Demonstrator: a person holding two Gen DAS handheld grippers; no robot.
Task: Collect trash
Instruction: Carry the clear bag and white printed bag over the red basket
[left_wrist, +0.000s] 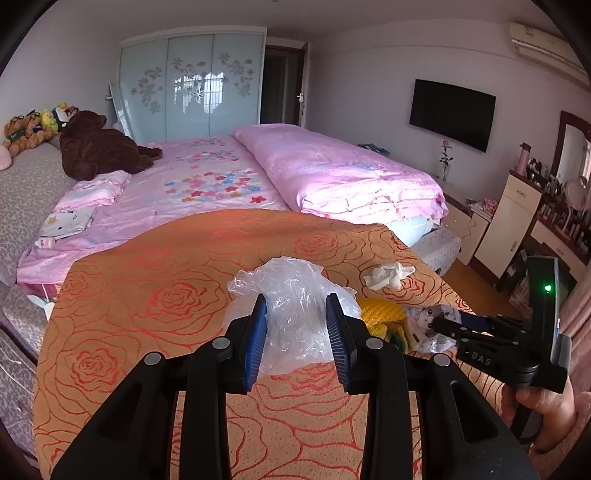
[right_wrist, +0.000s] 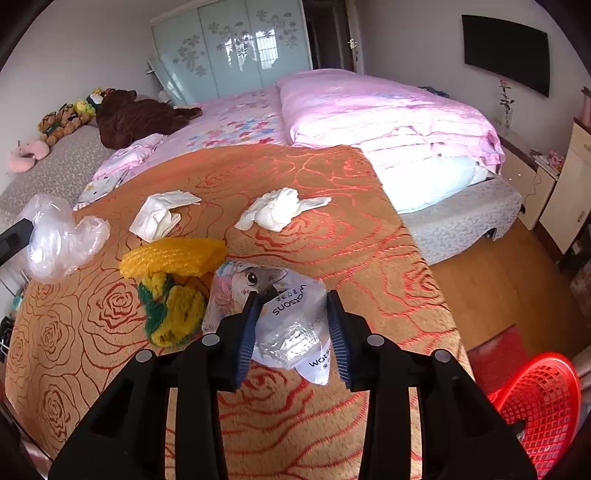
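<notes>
A crumpled clear plastic bag (left_wrist: 295, 295) lies on the orange rose-patterned tablecloth (left_wrist: 147, 295), and my left gripper (left_wrist: 296, 300) is shut on it, blue pads pressing both sides. From the right wrist view this bag (right_wrist: 59, 236) shows at the far left. My right gripper (right_wrist: 293, 295) is shut on a white printed wrapper (right_wrist: 291, 325) with a cartoon animal on it; from the left this right gripper (left_wrist: 437, 325) pinches that wrapper (left_wrist: 424, 317). Beside it lie a yellow foam net (right_wrist: 173, 254) and a yellow-green scrap (right_wrist: 173, 314). Two crumpled white tissues (right_wrist: 162, 216) (right_wrist: 280, 208) lie farther back.
A red mesh basket (right_wrist: 535, 402) stands on the wooden floor at the table's right. Behind the table is a bed with a pink quilt (right_wrist: 388, 118) and plush toys (right_wrist: 136, 114). A white cabinet (left_wrist: 506, 221) and a dresser stand at the right wall.
</notes>
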